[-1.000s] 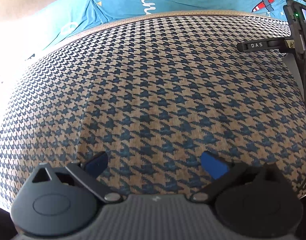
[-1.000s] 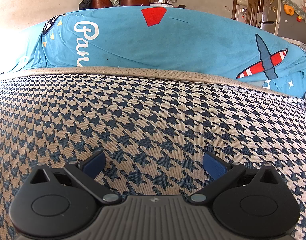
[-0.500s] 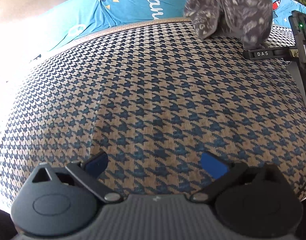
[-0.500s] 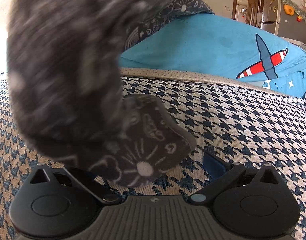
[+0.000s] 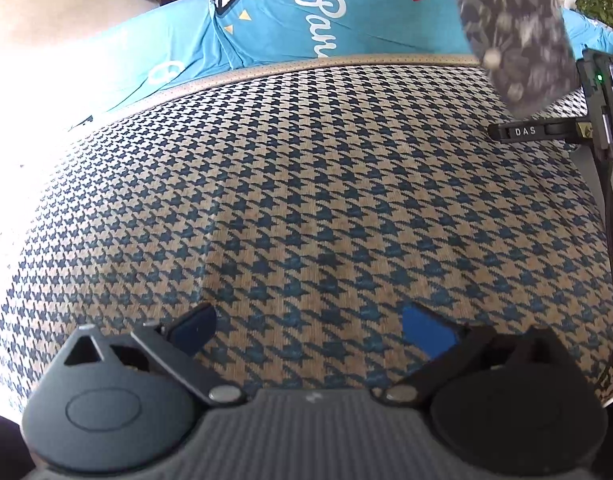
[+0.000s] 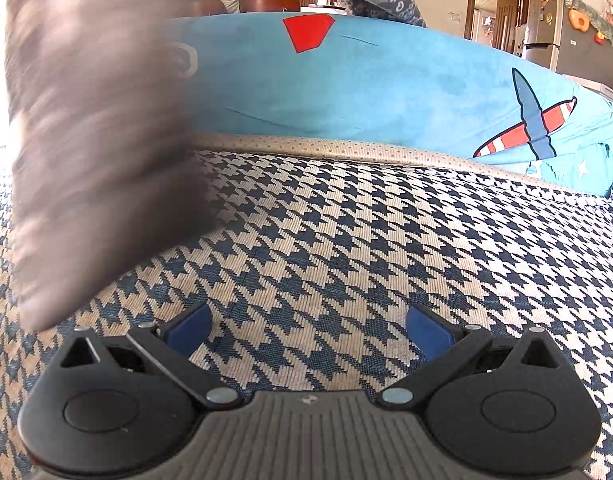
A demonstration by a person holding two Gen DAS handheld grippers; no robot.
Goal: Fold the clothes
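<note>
Airborne grey garment (image 6: 98,140) over bare mat (image 5: 306,200)

"DAS" on black bar (image 5: 524,132)

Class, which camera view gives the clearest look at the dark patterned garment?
The left wrist view: the dark patterned garment hangs at upper right, its pale floral print partly readable. In the right wrist view it is a close, motion-blurred grey mass filling the left side.

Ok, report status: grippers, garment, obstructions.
Left gripper open, empty. Right gripper open, empty. Dark patterned garment blurred, above the houndstooth cover, not flat. Nothing between the fingers.
</note>
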